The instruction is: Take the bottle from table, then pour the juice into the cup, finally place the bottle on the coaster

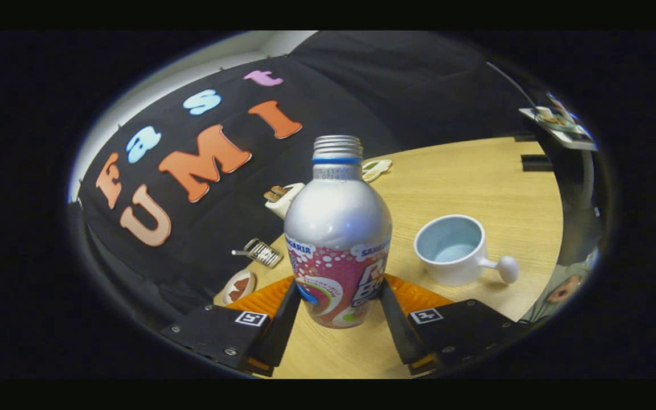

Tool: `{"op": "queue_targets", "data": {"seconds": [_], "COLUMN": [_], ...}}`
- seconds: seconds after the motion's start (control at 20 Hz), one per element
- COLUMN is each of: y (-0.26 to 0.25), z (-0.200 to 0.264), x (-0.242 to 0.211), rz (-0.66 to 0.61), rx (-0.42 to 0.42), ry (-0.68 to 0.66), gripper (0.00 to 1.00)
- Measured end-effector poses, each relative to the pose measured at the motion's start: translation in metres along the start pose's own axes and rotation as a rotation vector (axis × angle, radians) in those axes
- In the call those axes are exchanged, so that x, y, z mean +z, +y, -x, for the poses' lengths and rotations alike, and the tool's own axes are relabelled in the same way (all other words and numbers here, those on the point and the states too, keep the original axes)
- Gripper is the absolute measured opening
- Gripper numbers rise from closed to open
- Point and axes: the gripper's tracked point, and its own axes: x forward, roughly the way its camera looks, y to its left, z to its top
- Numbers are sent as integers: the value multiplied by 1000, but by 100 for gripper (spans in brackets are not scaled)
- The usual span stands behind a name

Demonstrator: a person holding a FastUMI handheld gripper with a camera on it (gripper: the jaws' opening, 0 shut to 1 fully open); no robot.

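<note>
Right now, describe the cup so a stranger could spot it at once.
On the wooden table, look beyond the gripper, whose fingers flank the bottle. The cup stands apart beside the bottle, white outside, pale blue inside, with a knob-ended handle.

Dim booth, with soft light from above. The bottle (337,233) shows a broad glare on its silver shoulder. The cup (458,249) casts a faint shadow on the table (476,182). Fisheye bending curves the table edge, and the rim is soft and dark.
</note>
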Motion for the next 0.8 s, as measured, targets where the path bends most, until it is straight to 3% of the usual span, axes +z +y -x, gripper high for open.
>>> {"op": "queue_targets", "data": {"seconds": [0.45,0.8], "y": [34,26], "z": [-15,-67], "x": [11,-3], "rz": [531,723], "rx": [-99,-138], "ry": [-149,-133], "gripper": [76,76]}}
